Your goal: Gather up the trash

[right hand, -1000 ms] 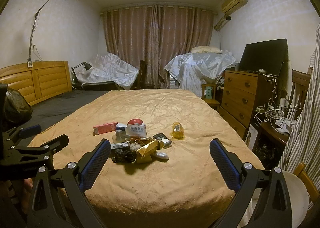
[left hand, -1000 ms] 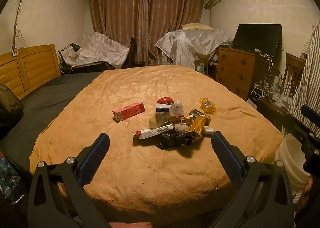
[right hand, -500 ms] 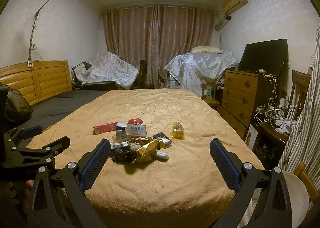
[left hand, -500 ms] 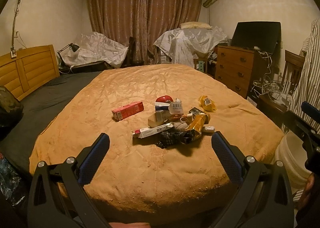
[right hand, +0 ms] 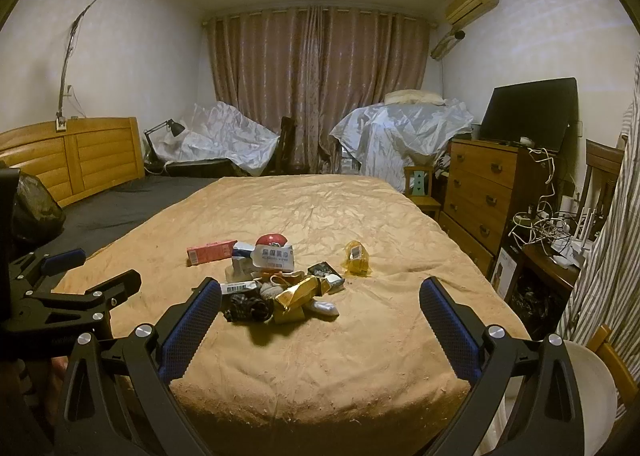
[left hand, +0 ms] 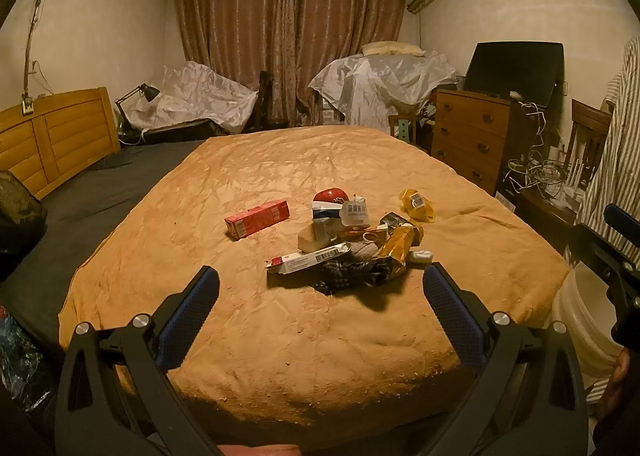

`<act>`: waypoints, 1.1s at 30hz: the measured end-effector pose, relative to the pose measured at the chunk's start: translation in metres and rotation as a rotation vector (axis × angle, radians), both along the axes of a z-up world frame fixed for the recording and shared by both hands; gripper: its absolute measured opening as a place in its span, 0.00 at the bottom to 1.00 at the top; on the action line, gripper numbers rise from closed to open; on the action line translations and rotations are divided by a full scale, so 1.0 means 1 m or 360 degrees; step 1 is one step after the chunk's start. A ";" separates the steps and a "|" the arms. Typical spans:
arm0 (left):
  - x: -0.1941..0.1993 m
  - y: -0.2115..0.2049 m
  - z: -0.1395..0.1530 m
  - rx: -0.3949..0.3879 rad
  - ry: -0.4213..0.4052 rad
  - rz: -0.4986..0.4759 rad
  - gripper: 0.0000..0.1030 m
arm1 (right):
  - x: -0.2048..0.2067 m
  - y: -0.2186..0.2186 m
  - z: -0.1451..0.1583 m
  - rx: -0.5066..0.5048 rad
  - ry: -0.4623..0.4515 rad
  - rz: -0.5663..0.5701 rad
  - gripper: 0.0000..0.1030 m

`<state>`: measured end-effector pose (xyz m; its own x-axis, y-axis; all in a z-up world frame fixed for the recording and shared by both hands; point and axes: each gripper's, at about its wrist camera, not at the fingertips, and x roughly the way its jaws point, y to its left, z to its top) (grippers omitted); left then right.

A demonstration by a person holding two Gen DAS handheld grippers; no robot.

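Little has changed over the last second: in my left wrist view the scene has slid slightly and the trash pile (left hand: pixel 352 248) sits a touch lower in frame; the right wrist view matches its earlier picture almost exactly. Nothing in the pile has moved.

My left gripper (left hand: pixel 320 304) hangs above the near end of the bed, fingers spread wide with nothing between them. My right gripper (right hand: pixel 320 312) is likewise spread and empty (the left one's black frame shows at the left edge of the right view).

The pile lies centre frame on the tan blanket (left hand: pixel 280 356), nearer the foot of the bed than the headboard. In it: a white carton with a barcode (left hand: pixel 310 261), a dark checked scrap (left hand: pixel 356 275), a crumpled gold foil wrapper (left hand: pixel 398 252), a red round lid (left hand: pixel 331 194) at the back. A red box (left hand: pixel 257 218) lies apart to the left of the pile; a yellow wrapper (left hand: pixel 417 205) lies apart to the upper right.

Room: bare blanket all round the pile, widest at lower centre. The blanket's near edge curves across the bottom of both views. A white bucket (left hand: pixel 580 320) stands off the bed's lower right corner; a wooden dresser (left hand: pixel 472 136) is at mid right.
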<state>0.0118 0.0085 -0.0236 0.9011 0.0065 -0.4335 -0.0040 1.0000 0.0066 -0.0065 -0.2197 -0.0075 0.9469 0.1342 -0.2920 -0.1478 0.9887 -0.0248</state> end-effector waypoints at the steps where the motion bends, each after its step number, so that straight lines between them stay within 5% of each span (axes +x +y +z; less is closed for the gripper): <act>1: 0.000 0.000 -0.001 0.0001 0.0001 0.0000 0.95 | 0.000 0.000 0.000 -0.0001 0.0000 0.0000 0.96; 16: 0.017 0.005 -0.011 0.0061 0.0121 -0.0108 0.95 | 0.007 0.002 -0.023 0.0013 0.0053 0.0011 0.96; 25: 0.119 0.063 -0.112 0.0400 0.0557 -0.0213 0.95 | 0.047 -0.007 -0.066 0.0024 0.0276 0.0009 0.96; 33: 0.189 0.110 -0.162 0.0278 0.0774 -0.0184 0.96 | 0.098 0.002 -0.093 0.0007 0.0466 0.0053 0.96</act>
